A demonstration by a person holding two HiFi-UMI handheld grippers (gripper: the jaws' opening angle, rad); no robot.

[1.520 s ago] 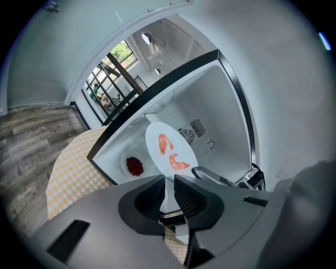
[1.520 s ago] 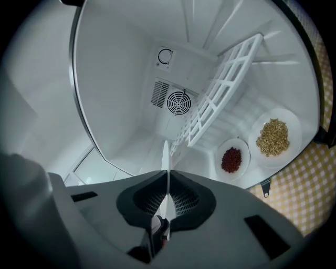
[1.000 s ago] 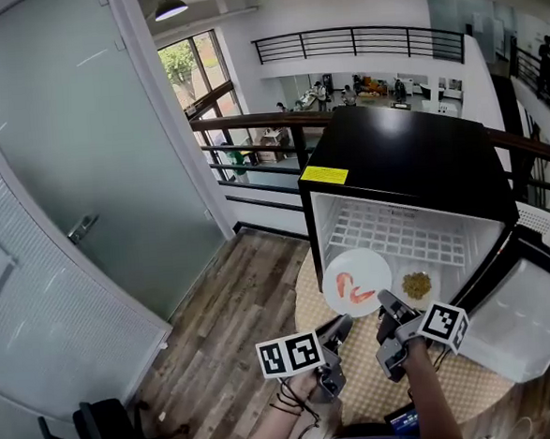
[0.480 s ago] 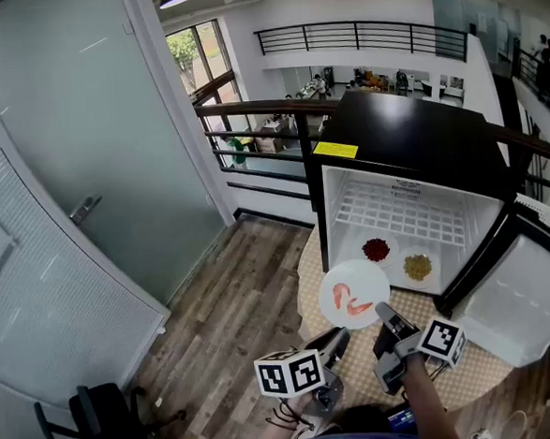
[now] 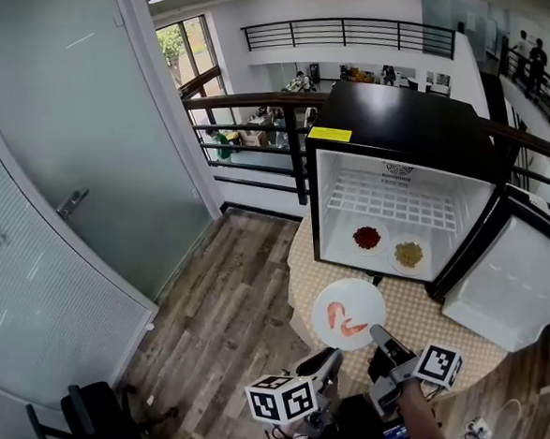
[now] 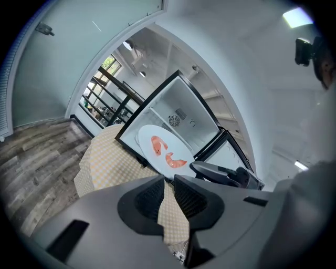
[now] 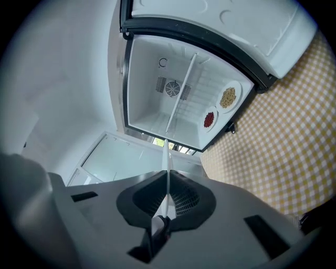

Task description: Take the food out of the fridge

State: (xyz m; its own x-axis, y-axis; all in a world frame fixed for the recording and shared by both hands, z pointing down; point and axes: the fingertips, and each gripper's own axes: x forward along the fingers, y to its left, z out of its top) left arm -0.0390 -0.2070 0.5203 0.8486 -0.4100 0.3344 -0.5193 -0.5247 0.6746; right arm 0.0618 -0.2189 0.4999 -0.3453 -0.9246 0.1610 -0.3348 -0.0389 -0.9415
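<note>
step: plate out of fridge | right gripper: jaws clamped on rim, hold level | left gripper: jaws slightly apart, empty | set down inside tabletop front edge

We see our right claw with its jaws pressed onto the thin rim of a white plate, viewed edge-on. Beyond it the fridge stands open, its door swung wide. Inside are a round fan grille and a wire shelf. Two dishes sit on the fridge floor, red food beside yellowish food. A yellow checked cloth covers the desk.
</note>
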